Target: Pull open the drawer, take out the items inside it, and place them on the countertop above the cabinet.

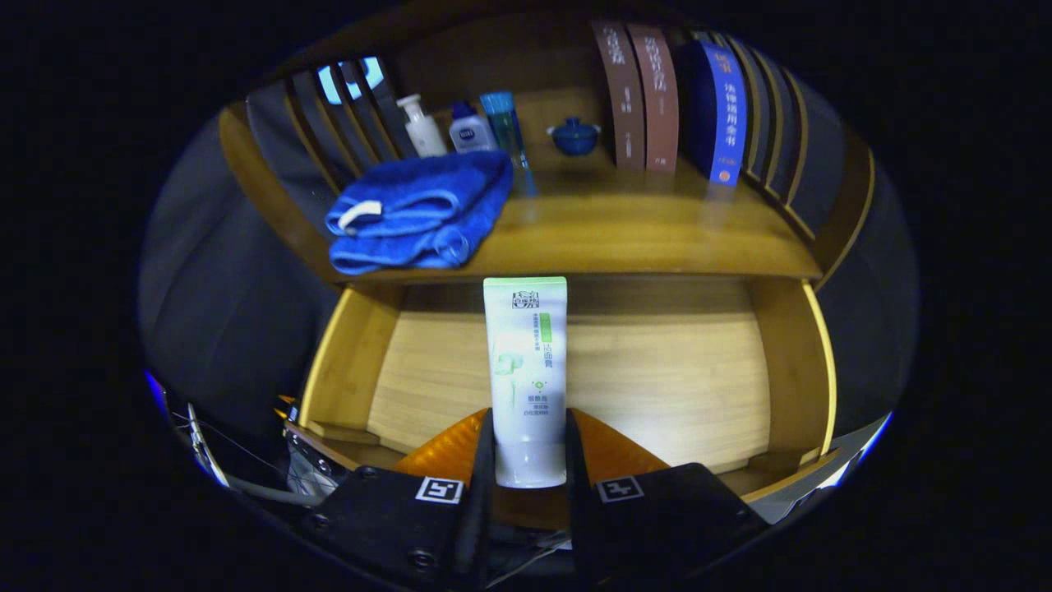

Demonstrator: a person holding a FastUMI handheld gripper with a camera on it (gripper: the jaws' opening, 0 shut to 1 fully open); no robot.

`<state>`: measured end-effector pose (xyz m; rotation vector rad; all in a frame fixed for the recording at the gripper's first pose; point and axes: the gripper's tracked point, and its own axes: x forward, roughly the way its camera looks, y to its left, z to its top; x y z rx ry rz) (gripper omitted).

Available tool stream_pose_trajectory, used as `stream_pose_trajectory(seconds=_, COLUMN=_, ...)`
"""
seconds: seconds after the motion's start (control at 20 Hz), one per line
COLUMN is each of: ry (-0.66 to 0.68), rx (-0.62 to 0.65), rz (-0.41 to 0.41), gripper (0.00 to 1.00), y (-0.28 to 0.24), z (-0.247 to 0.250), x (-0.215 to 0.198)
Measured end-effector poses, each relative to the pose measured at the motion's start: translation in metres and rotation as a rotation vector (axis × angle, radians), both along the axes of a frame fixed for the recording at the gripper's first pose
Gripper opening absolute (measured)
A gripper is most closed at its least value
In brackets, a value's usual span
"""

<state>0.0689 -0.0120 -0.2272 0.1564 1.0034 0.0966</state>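
A white and pale green tube (526, 370) stands upright between my fingers, cap end down, with both fingers pressing on its lower part. My gripper (528, 448) is shut on it and holds it above the open wooden drawer (657, 370), whose bare bamboo floor shows behind and below the tube. The countertop (625, 230) of the cabinet lies beyond the tube's top end. A folded blue towel (419, 214) rests on the countertop's left part.
At the back of the countertop stand a white pump bottle (421, 125), a small white and blue bottle (471, 131), a blue tube (505, 131) and a blue lidded pot (574, 136). Upright books (657, 99) line the right back. Slatted wooden sides flank the shelf.
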Motion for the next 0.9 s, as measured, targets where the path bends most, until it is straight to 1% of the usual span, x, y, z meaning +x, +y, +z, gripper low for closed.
stream_pose_trajectory(seconds=0.1, ry=-0.064, rx=-0.002, rz=-0.008, gripper=0.44, y=-0.005, z=0.028, x=0.017)
stream_pose_trajectory(seconds=0.2, ry=-0.101, rx=-0.019, rz=-0.026, gripper=0.44, y=-0.014, z=0.048, x=0.039)
stream_pose_trajectory(seconds=0.3, ry=-0.126, rx=-0.033, rz=-0.044, gripper=0.44, y=-0.021, z=0.060, x=0.068)
stream_pose_trajectory(seconds=0.4, ry=-0.138, rx=-0.051, rz=-0.056, gripper=0.44, y=-0.024, z=0.063, x=0.098)
stream_pose_trajectory(seconds=0.55, ry=-0.118, rx=-0.060, rz=-0.067, gripper=0.44, y=-0.020, z=0.053, x=0.135)
stream_pose_trajectory(seconds=0.65, ry=-0.084, rx=-0.100, rz=-0.092, gripper=0.44, y=-0.025, z=0.036, x=0.154)
stream_pose_trajectory(seconds=0.75, ry=-0.061, rx=-0.116, rz=-0.107, gripper=0.44, y=-0.027, z=0.019, x=0.171)
stream_pose_trajectory(seconds=0.9, ry=-0.012, rx=-0.145, rz=-0.125, gripper=0.44, y=-0.030, z=-0.004, x=0.185)
